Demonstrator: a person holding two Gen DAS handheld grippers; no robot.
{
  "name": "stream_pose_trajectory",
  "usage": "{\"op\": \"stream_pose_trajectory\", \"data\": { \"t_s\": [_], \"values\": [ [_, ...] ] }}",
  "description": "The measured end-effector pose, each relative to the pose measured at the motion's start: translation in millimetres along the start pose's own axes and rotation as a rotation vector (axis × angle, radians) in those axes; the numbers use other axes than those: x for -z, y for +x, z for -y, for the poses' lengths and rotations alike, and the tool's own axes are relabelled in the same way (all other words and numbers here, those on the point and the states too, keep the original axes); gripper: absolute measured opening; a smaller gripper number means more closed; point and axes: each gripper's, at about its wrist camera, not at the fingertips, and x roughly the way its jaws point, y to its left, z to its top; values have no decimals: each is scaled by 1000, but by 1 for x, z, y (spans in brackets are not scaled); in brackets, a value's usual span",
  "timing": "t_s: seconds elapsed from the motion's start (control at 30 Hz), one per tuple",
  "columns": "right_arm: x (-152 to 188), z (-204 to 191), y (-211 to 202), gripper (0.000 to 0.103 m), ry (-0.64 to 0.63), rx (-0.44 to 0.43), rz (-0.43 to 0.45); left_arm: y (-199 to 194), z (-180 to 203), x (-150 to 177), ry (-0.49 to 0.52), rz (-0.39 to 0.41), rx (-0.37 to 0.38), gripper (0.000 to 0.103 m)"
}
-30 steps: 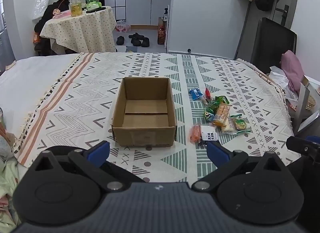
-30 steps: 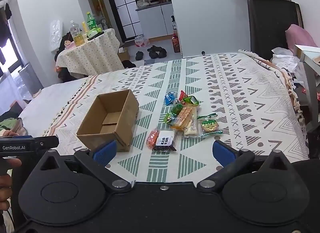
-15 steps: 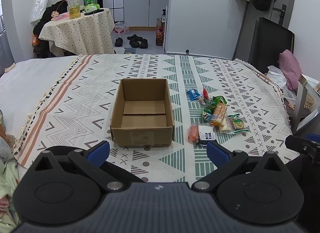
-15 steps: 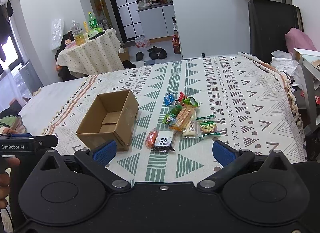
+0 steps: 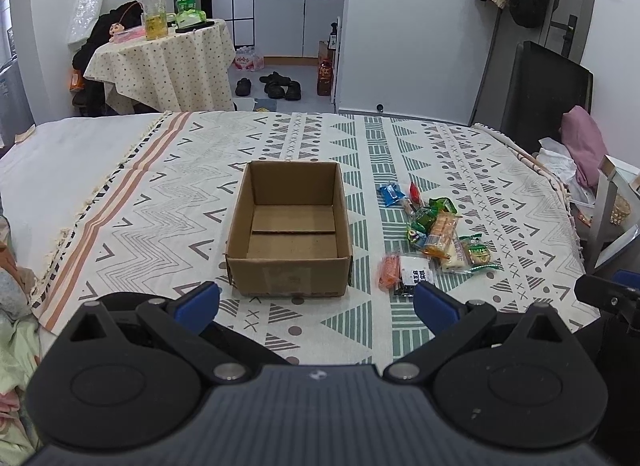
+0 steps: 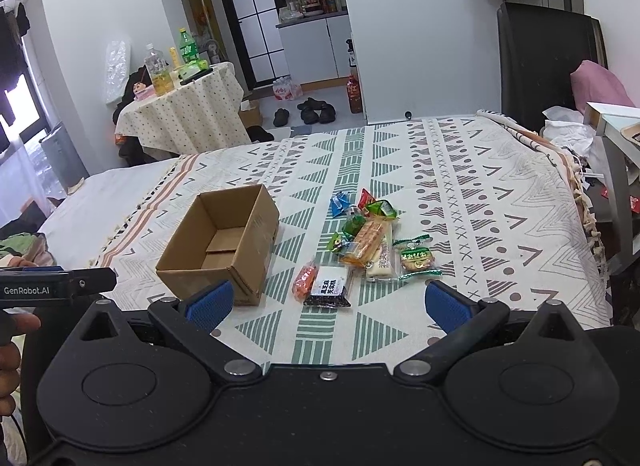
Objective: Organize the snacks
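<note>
Two hand-held grippers agape, snacks [image 6: 360,242] ahead, cardboard box [image 5: 289,234] beside

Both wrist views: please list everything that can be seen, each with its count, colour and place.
cardboard box: 1, brown, open and empty, on the bed cover, left of the snacks
snack packets: a loose pile, about ten, exact count unclear; blue, red, green, orange, white and black; on the cover right of the box
bed cover: 1, white with green and grey patterns
round table: 1, dotted cream cloth, far left
bottles: 2 clear in left view, yellow and green, on that table
shoes: several, black, on the floor beyond the bed
left gripper: 1, black with blue pads, open, empty
right gripper: 1, same colours, open, empty
</note>
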Motion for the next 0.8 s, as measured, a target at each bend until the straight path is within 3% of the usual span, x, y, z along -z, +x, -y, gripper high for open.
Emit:
{"op": "stream_pose_trajectory", "data": {
  "t_s": [0.8],
  "values": [
    [4, -7, -4, 103, -30, 0, 11, -1, 1, 10, 2, -4, -22, 103]
  ]
}}
